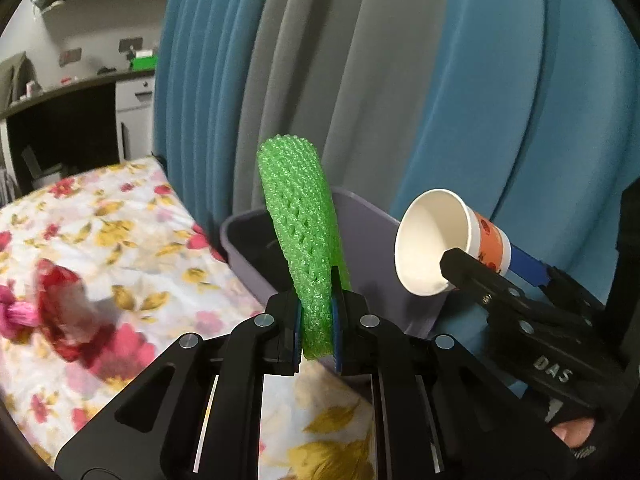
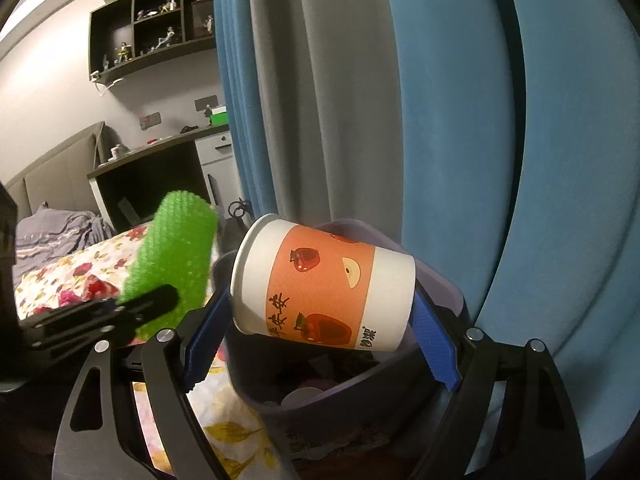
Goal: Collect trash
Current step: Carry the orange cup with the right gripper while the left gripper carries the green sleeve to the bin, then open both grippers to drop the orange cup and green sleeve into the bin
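Note:
A green foam net sleeve [image 1: 298,232] stands up out of my left gripper [image 1: 318,320], which is shut on its lower end. Behind it is a purple-grey bin [image 1: 362,216] at the bed's edge. My right gripper [image 2: 320,320] is shut on a paper cup [image 2: 320,284] with an orange fruit band. It holds the cup sideways between its blue pads [image 2: 434,340], directly over the bin [image 2: 344,412]. In the left wrist view the cup [image 1: 436,240] hangs at the bin's right end. The foam net [image 2: 172,264] and left gripper [image 2: 148,304] are just left of the bin.
The bin holds some trash, including a pale round piece [image 2: 300,396]. A floral bedsheet [image 1: 120,232] spreads to the left with a blurred red and pink bundle [image 1: 60,308] on it. Blue and grey curtains [image 1: 400,80] hang close behind the bin. A desk [image 2: 160,152] stands far left.

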Tool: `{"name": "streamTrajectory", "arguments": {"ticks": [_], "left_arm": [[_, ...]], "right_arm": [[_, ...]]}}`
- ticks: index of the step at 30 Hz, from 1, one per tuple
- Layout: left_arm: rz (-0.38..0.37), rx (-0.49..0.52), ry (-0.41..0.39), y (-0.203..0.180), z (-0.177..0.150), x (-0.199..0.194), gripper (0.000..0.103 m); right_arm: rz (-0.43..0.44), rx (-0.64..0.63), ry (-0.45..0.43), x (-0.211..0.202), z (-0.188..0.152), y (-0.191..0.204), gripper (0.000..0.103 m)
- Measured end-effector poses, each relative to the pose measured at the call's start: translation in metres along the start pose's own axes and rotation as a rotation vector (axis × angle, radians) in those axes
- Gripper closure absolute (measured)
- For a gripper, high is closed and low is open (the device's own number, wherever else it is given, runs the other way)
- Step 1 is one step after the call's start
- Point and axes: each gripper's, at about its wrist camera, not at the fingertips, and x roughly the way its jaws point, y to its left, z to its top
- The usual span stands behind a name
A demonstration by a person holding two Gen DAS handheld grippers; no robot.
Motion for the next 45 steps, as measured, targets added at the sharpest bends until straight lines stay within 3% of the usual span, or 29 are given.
{"name": "streamTrajectory", "arguments": {"ticks": [12, 34, 37, 39, 42, 45], "left_arm": [[-0.045, -0.028, 0.090, -0.008, -0.001, 0.060, 0.093], [-0.056, -0.071, 0.163, -0.016, -0.014, 0.096, 0.090], [-0.035, -0.067, 0.155, -0.013, -0.015, 0.092, 0.073], [-0.055, -0.071, 0.125, -0.012, -0.015, 0.082, 0.044], [-0.034, -0.078, 0.071, -0.008, -0.016, 0.061, 0.018], [-0.012, -0.118, 0.053, 0.006, -0.022, 0.046, 0.015]], "right_arm": [[-0.011, 0.066, 0.034, 0.028, 0.010, -0.026, 0.021], [0.010, 0.126, 0.086, 0.050, 0.011, -0.043, 0.021], [0.013, 0.133, 0.092, 0.051, 0.012, -0.043, 0.021], [0.019, 0.134, 0.105, 0.055, 0.013, -0.042, 0.021], [0.031, 0.139, 0.132, 0.061, 0.011, -0.041, 0.021], [0.042, 0.165, 0.160, 0.068, 0.010, -0.042, 0.021]]}}
